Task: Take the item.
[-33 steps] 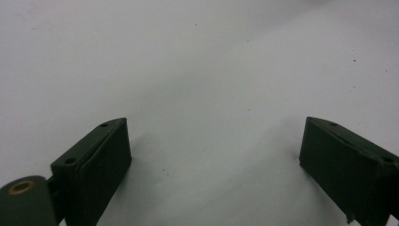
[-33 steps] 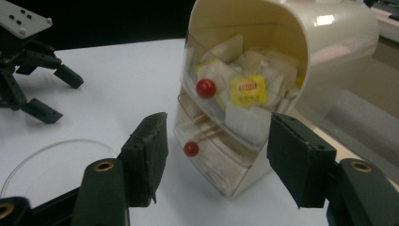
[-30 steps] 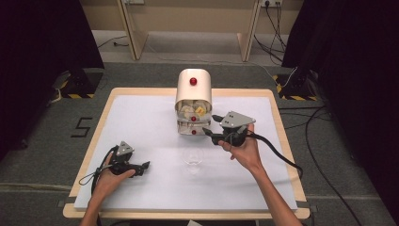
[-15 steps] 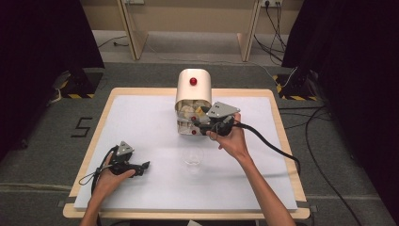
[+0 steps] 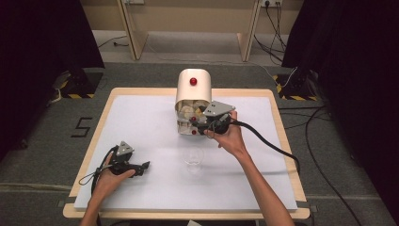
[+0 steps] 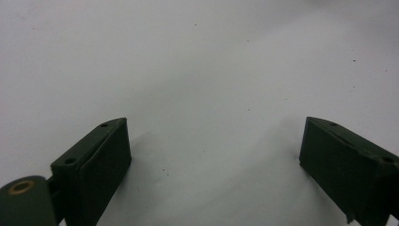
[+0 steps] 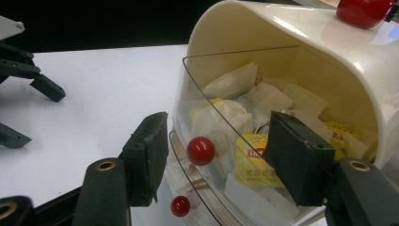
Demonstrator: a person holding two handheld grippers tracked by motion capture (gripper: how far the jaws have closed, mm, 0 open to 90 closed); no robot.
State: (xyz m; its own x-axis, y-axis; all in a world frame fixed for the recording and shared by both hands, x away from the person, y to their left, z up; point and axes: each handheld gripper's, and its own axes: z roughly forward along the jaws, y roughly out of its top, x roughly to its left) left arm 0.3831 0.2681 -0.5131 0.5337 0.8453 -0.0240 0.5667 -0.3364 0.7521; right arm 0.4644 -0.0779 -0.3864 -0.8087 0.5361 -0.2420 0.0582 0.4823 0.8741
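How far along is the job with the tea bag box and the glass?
Early on. Done: the right tongs have reached the cream box, jaws open either side of the upper drawer's red knob. In hand: lining up on that knob; nothing is gripped and the clear drawer looks shut. Left: pulling it open and taking a tea bag, probably for the empty glass. The left tongs rest open on the table.

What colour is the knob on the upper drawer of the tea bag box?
Red; the knob shows best in the right gripper view, between that gripper's open jaws.
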